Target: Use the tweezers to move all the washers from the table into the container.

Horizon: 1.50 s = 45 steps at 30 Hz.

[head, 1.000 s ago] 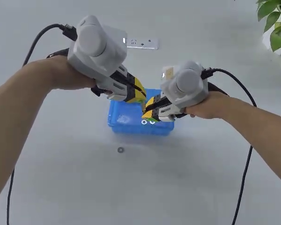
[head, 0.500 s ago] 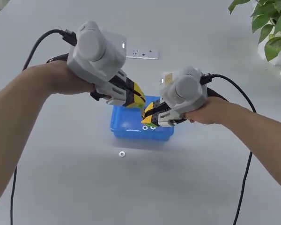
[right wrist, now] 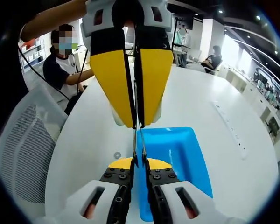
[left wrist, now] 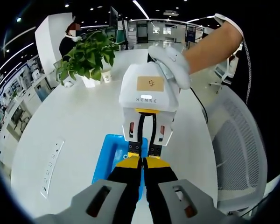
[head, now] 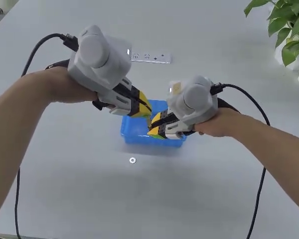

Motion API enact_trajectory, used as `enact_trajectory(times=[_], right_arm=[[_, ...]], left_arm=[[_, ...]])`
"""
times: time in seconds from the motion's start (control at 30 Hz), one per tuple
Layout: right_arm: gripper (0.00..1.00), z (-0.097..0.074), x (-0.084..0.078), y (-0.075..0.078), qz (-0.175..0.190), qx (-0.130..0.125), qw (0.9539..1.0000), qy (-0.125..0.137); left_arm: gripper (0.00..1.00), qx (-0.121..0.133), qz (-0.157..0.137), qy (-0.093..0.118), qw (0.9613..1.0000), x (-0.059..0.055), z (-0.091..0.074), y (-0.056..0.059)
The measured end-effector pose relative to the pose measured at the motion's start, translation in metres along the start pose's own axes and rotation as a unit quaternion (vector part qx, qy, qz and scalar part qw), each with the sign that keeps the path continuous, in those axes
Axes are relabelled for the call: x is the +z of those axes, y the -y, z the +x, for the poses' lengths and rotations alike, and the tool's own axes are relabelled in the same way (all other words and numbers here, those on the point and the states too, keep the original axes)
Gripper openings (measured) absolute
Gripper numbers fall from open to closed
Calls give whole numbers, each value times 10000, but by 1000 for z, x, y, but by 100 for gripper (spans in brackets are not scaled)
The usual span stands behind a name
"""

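Observation:
Over the blue container [head: 134, 133] my two grippers meet nose to nose. My left gripper [head: 145, 107] comes in from the left, its yellow jaws shut on the thin metal tweezers [right wrist: 134, 140]. The right gripper [head: 153, 130] faces it from the right, its jaws closed on the tweezers' lower end. In the right gripper view the tweezers run from the left gripper's jaws down into my right gripper [right wrist: 139, 163], above the container [right wrist: 177, 158]. One washer [head: 132, 160] lies on the table just in front of the container; it also appears beside the container as the washer [right wrist: 116, 154].
A white power strip [head: 149, 58] lies behind the container. A potted plant [head: 284, 25] stands at the far right edge of the table. Black cables [head: 261, 179] trail from both grippers. A mesh chair [right wrist: 23, 154] and seated people are beyond the table.
The head camera has shifted. Both grippers stay joined over the container; the right one has dropped slightly and now covers the washers seen inside it earlier. The loose washer has not moved.

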State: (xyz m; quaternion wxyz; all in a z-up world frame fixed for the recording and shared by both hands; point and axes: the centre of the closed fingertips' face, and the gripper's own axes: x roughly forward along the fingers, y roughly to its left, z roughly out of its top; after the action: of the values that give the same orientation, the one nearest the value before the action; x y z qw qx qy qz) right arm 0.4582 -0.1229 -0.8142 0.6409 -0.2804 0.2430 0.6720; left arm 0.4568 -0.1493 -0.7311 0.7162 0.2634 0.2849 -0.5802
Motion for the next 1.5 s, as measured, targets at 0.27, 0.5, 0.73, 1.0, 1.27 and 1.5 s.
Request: enact_trajectory(times=[0.27,0.5,0.73,1.0,1.27,1.5], right_arm=[[11,8,-2,-13,20,87,10000,2],[11,17,-3,-22,16,155,9999,4],[11,26,-3,-29,21,211,9998,13],[11,35,-4,-35,21,289,9996,8],[12,43,-6,-39,54,356,9994,21],[12,51,-6,-44,95,420,9991,36]], left_arm=[[5,-39,-73,-9,10000,-12,0,13],[5,-48,-103,-65,9999,-22,-1,21],[5,-27,-153,-97,9998,-32,-1,27],[5,-31,-203,-141,9997,-40,0,31],[5,-47,-243,-203,9995,-49,2,35],[5,-65,-305,-235,9992,-56,3,38]])
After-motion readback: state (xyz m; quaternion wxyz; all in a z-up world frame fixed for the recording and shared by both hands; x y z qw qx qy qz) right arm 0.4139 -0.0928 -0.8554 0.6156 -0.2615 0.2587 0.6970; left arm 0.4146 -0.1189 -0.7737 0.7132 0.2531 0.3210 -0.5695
